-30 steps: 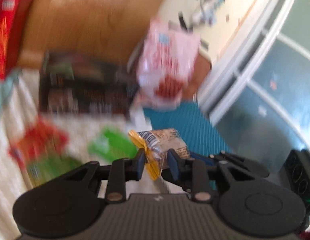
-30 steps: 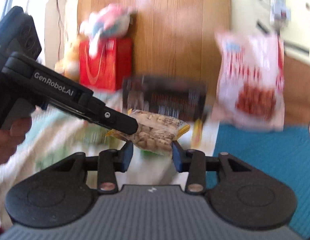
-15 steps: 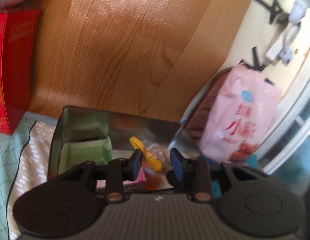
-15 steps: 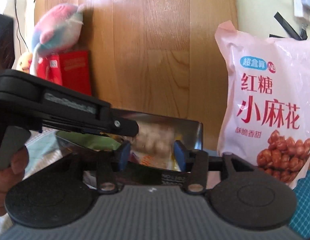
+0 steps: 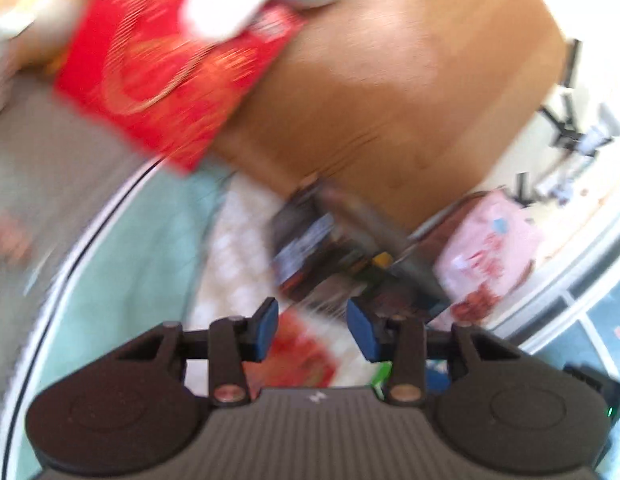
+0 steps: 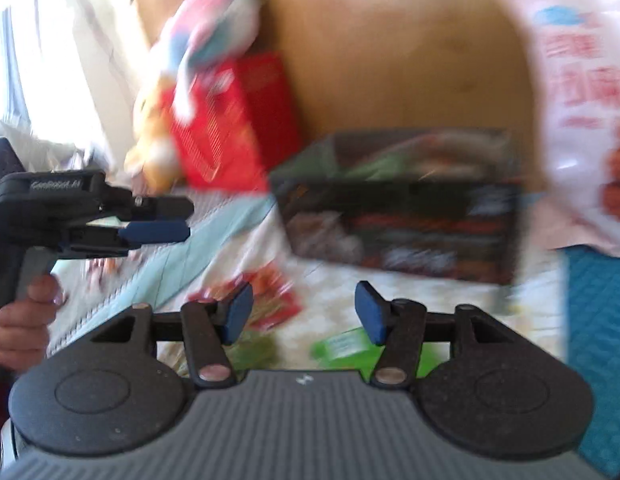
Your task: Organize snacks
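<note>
Here, nearest the lens, each camera looks over a ribbed grey housing flanked by two grainy black discs, with black linkage arms ending in smooth blue pads. The right gripper stands open with nothing between its jaws. The left gripper is opening its jaws, also with nothing between them; from the right wrist view it appears side-on at the left edge, a hand wrapped round its grip, and white lettering on its black body is too smeared to read with certainty. Just past the pads lies a pale, faintly patterned cloth bordered in soft mint green, and on it loose snack packets: a glossy red packet and a bright green packet close under the right gripper. Further on the cloth sits the snack box, a dark rectangular carton with busy printed sides and an open top showing crinkled green and red wrappers inside; its print is blurred beyond reading. Beside it on the right stands a puffy pink bag with a blue badge and red characters, unreadable through the blur. Left of the box stands a red carton with gold print, a plush toy resting on it. Behind everything rises a smooth brown wood panel.
</note>
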Demonstrator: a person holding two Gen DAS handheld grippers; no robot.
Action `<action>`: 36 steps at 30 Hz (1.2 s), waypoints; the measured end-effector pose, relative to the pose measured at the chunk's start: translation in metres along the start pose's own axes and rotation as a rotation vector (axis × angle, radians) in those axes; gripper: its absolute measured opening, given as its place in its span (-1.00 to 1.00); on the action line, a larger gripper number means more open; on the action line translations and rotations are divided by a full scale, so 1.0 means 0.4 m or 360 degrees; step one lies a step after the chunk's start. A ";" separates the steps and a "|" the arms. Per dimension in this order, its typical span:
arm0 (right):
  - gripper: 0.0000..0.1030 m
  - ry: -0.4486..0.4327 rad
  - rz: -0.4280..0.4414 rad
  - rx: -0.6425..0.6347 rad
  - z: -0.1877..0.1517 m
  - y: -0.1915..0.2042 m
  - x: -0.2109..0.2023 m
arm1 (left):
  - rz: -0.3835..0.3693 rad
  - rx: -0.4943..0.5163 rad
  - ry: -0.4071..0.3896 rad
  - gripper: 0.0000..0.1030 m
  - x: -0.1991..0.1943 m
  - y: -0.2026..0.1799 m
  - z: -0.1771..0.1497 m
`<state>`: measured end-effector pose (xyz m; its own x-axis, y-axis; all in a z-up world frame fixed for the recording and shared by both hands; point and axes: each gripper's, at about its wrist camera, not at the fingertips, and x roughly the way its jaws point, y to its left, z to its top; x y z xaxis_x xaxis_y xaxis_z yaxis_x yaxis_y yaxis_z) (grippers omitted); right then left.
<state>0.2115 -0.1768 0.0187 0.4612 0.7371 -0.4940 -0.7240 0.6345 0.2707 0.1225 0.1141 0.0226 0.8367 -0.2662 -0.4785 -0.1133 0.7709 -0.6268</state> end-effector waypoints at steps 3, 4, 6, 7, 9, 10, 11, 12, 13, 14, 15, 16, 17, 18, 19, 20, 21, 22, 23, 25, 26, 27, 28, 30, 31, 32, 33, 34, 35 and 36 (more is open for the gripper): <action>0.15 0.0091 -0.0007 -0.0003 0.015 0.025 0.084 | 0.0062 -0.0147 0.0101 -0.25 0.013 0.050 -0.041; 0.15 0.0091 -0.0059 -0.0022 0.023 0.031 0.107 | 0.0050 -0.0182 0.0119 -0.25 0.014 0.059 -0.054; 0.15 0.0108 -0.0072 0.0006 0.036 0.026 0.144 | 0.0024 -0.0188 0.0130 -0.29 0.015 0.057 -0.073; 0.19 0.0157 -0.0024 0.0058 0.040 0.015 0.169 | 0.0038 -0.0167 0.0124 -0.29 0.018 0.049 -0.077; -0.05 0.0185 0.0032 0.0114 0.044 0.006 0.186 | 0.0062 -0.0119 0.0117 -0.33 0.028 0.033 -0.085; -0.29 0.0200 0.0054 0.0133 0.047 0.006 0.182 | 0.0074 -0.0103 0.0106 -0.35 0.032 0.030 -0.085; -0.46 0.0220 0.0085 0.0166 0.046 0.003 0.175 | 0.0087 -0.0098 0.0091 -0.36 0.032 0.027 -0.088; -0.72 0.0213 0.0062 0.0177 0.040 0.006 0.156 | 0.0082 -0.0105 0.0092 -0.38 0.031 0.025 -0.088; -0.75 0.0200 0.0023 0.0140 0.033 0.012 0.137 | 0.0076 -0.0115 0.0090 -0.39 0.036 0.024 -0.085; -0.78 0.0183 0.0010 0.0114 0.027 0.015 0.118 | 0.0059 -0.0125 0.0092 -0.41 0.039 0.023 -0.084; -0.87 0.0155 0.0005 0.0112 0.021 0.018 0.096 | 0.0022 -0.0132 0.0091 -0.44 0.041 0.021 -0.085; -0.91 0.0105 -0.0003 0.0105 0.014 0.023 0.063 | -0.0041 -0.0133 0.0094 -0.46 0.043 0.018 -0.080; -0.92 0.0065 -0.0004 0.0095 0.009 0.026 0.043 | -0.0099 -0.0127 0.0099 -0.47 0.046 0.006 -0.074; -0.92 0.0011 -0.0010 0.0084 0.006 0.033 0.016 | -0.0128 -0.0099 0.0093 -0.46 0.046 -0.013 -0.069; -0.92 -0.0044 -0.0033 0.0072 0.005 0.041 -0.013 | -0.0133 -0.0051 0.0080 -0.46 0.044 -0.037 -0.066; -0.92 -0.0097 -0.0057 0.0058 0.004 0.049 -0.036 | -0.0146 0.0000 0.0070 -0.46 0.042 -0.063 -0.063; -0.92 -0.0171 -0.0086 0.0042 -0.001 0.058 -0.071 | -0.0173 0.0043 0.0061 -0.46 0.039 -0.091 -0.062; -0.92 -0.0235 -0.0116 0.0025 -0.006 0.064 -0.101 | -0.0207 0.0079 0.0058 -0.46 0.037 -0.117 -0.063; -0.91 -0.0297 -0.0149 0.0007 -0.012 0.069 -0.133 | -0.0240 0.0114 0.0055 -0.46 0.033 -0.142 -0.068; -0.91 -0.0411 -0.0222 -0.0016 -0.039 0.086 -0.197 | -0.0304 0.0189 0.0066 -0.45 0.025 -0.188 -0.086; -0.91 -0.0441 -0.0260 -0.0011 -0.058 0.090 -0.224 | -0.0323 0.0226 0.0083 -0.45 0.027 -0.210 -0.099; -0.91 -0.0459 -0.0294 0.0006 -0.081 0.089 -0.255 | -0.0347 0.0262 0.0109 -0.45 0.029 -0.232 -0.116; -0.91 -0.0468 -0.0326 0.0037 -0.109 0.089 -0.284 | -0.0382 0.0294 0.0143 -0.45 0.031 -0.248 -0.135; -0.88 -0.0435 -0.0346 0.0131 -0.162 0.082 -0.322 | -0.0509 0.0339 0.0266 -0.45 0.041 -0.282 -0.180; -0.86 -0.0395 -0.0355 0.0195 -0.191 0.074 -0.332 | -0.0546 0.0370 0.0314 -0.45 0.046 -0.299 -0.204; -0.86 -0.0372 -0.0375 0.0235 -0.217 0.070 -0.335 | -0.0558 0.0421 0.0345 -0.45 0.050 -0.317 -0.229; -0.86 -0.0349 -0.0410 0.0249 -0.240 0.067 -0.338 | -0.0548 0.0491 0.0367 -0.45 0.055 -0.335 -0.254; -0.86 -0.0306 -0.0454 0.0259 -0.259 0.060 -0.334 | -0.0513 0.0561 0.0380 -0.45 0.063 -0.349 -0.278; -0.85 -0.0263 -0.0499 0.0288 -0.270 0.052 -0.326 | -0.0475 0.0604 0.0395 -0.45 0.073 -0.359 -0.297; -0.78 -0.0228 -0.0539 0.0342 -0.283 0.040 -0.322 | -0.0449 0.0610 0.0426 -0.45 0.083 -0.363 -0.311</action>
<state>0.0825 -0.2880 -0.0071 0.7323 0.4940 -0.4687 -0.4029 0.8692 0.2867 0.1001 -0.0787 0.0212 0.6349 -0.5928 -0.4955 0.3412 0.7906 -0.5085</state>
